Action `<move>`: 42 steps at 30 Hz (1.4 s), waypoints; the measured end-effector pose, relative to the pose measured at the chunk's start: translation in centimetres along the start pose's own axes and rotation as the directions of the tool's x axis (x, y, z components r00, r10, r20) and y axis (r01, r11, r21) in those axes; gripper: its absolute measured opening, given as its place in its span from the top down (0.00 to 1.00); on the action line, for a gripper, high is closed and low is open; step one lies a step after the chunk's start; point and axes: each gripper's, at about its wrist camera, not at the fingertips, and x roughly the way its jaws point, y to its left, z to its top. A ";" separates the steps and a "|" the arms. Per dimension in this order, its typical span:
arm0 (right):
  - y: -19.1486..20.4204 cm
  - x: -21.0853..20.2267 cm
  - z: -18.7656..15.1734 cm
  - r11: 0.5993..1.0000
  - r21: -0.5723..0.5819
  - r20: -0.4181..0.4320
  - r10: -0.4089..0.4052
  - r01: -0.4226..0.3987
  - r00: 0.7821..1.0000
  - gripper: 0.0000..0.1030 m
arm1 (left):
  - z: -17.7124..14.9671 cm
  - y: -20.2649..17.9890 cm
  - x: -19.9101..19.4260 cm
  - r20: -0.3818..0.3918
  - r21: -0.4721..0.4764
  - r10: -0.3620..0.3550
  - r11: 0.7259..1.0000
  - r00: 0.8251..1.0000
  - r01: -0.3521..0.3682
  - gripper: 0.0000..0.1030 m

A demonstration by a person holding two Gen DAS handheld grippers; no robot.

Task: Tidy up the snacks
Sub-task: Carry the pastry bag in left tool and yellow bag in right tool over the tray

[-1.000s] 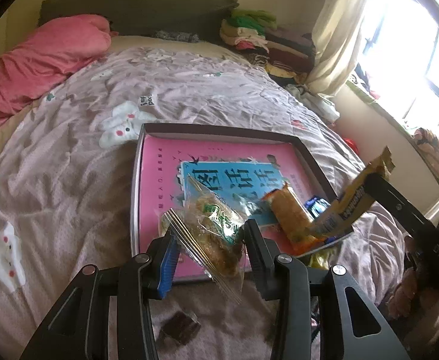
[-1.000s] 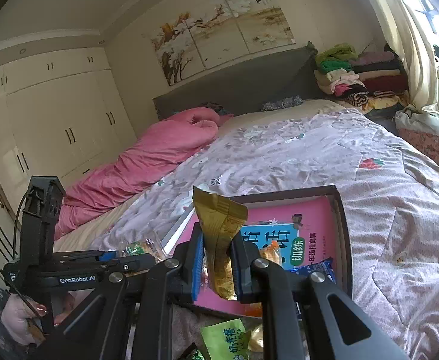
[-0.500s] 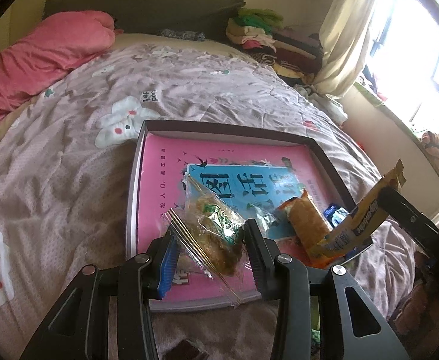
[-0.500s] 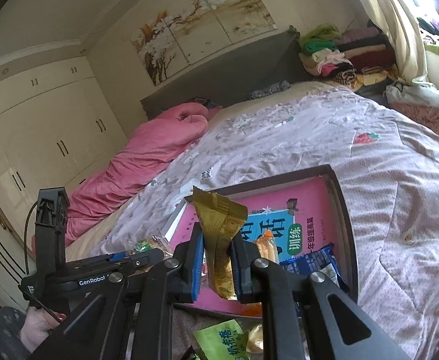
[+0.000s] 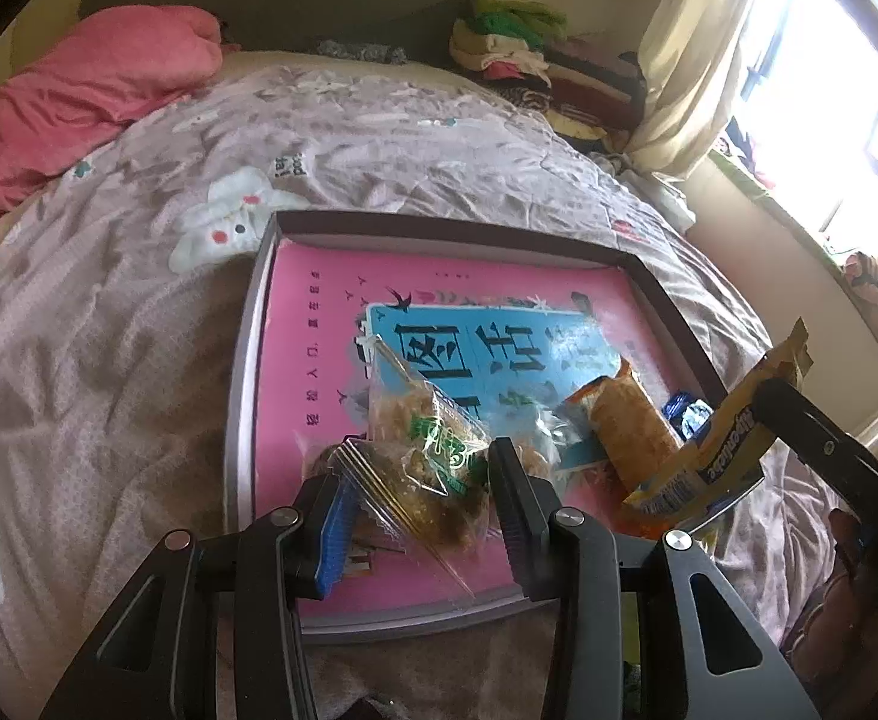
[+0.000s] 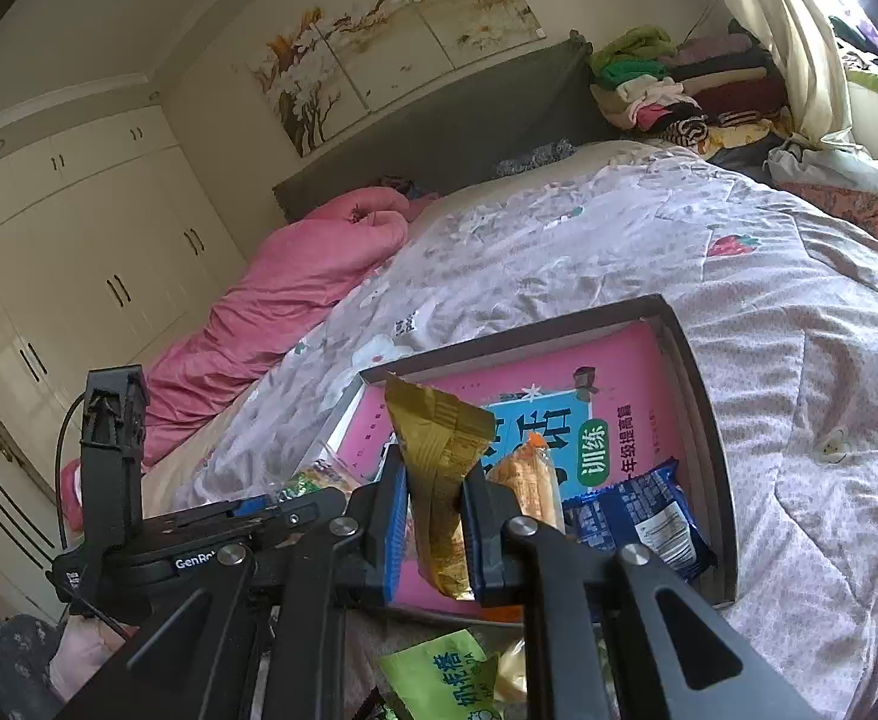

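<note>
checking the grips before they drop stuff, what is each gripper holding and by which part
Left gripper: clear snack bag, pinched across its lower half. Right gripper: gold wrapper, clamped around its middle.

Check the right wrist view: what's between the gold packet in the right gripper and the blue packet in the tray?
An orange snack packet lies between the gold packet and the blue packet, shown in the right wrist view.

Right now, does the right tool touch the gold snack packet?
Touching. The right wrist view shows the right tool shut on the gold snack packet, both pads pressing its sides.
</note>
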 end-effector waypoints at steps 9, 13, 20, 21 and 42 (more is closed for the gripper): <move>-1.3 0.7 -0.3 0.997 0.071 -0.030 -0.005 0.007 1.000 0.84 | -0.1 -0.6 0.4 -0.013 0.012 -0.015 1.000 1.000 0.015 0.58; -1.7 0.9 -0.7 0.996 0.090 -0.048 -0.002 0.006 0.999 0.84 | -0.2 -0.9 0.5 -0.017 0.018 -0.019 1.000 1.000 0.020 0.58; -2.6 1.2 -0.9 0.990 0.138 -0.061 -0.004 0.012 0.998 0.84 | -0.3 -1.1 0.6 -0.020 0.023 -0.028 0.999 0.999 0.028 0.58; -2.8 1.2 -1.0 0.988 0.151 -0.063 -0.003 0.013 0.998 0.84 | -0.4 -1.1 0.6 -0.021 0.024 -0.029 0.999 0.999 0.029 0.58; -3.6 2.1 -1.5 0.982 0.187 -0.109 -0.021 0.041 0.994 0.83 | -0.4 -1.5 0.9 -0.027 0.027 -0.032 0.999 0.999 0.032 0.58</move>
